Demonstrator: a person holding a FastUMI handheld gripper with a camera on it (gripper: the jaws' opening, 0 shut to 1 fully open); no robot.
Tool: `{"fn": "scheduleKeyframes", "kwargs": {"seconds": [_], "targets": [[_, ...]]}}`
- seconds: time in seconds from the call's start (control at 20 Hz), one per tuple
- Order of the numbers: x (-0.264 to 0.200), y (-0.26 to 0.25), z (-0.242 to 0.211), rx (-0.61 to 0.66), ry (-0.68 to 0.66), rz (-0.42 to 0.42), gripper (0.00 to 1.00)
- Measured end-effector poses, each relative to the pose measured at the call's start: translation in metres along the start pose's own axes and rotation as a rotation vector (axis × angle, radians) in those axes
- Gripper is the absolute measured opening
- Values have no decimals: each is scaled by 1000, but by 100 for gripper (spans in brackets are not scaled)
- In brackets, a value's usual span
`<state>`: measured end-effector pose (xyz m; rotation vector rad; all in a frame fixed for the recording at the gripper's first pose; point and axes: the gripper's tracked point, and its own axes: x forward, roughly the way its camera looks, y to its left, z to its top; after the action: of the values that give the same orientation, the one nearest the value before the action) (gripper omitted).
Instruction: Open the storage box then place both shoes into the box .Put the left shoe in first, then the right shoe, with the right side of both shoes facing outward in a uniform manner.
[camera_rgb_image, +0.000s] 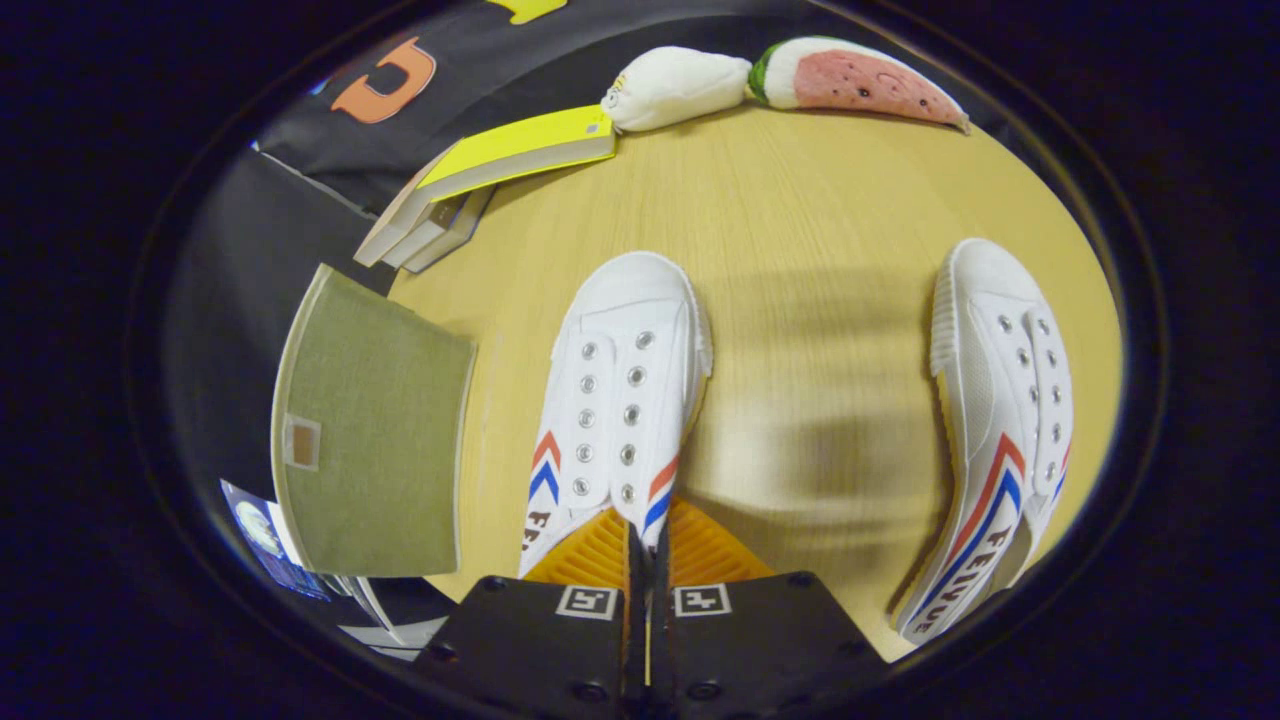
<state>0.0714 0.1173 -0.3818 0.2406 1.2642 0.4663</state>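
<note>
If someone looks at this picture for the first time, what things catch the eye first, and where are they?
A white shoe lies just ahead of the hand-held gripper, whose fingers are closed together at its heel end. A second white shoe lies apart on the wooden table, tipped onto its side. The green fabric box stands on the other side, with two plush toys beyond.
</note>
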Motion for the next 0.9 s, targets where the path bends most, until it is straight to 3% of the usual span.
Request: {"fn": "scheduleKeyframes", "kwargs": {"seconds": [0.45,0.7,0.9], "targets": [[-47,46,-2,90,-38,141,6],[-106,94,6,53,-146,142,5],[-149,160,11,11,-211,143,5]]}}
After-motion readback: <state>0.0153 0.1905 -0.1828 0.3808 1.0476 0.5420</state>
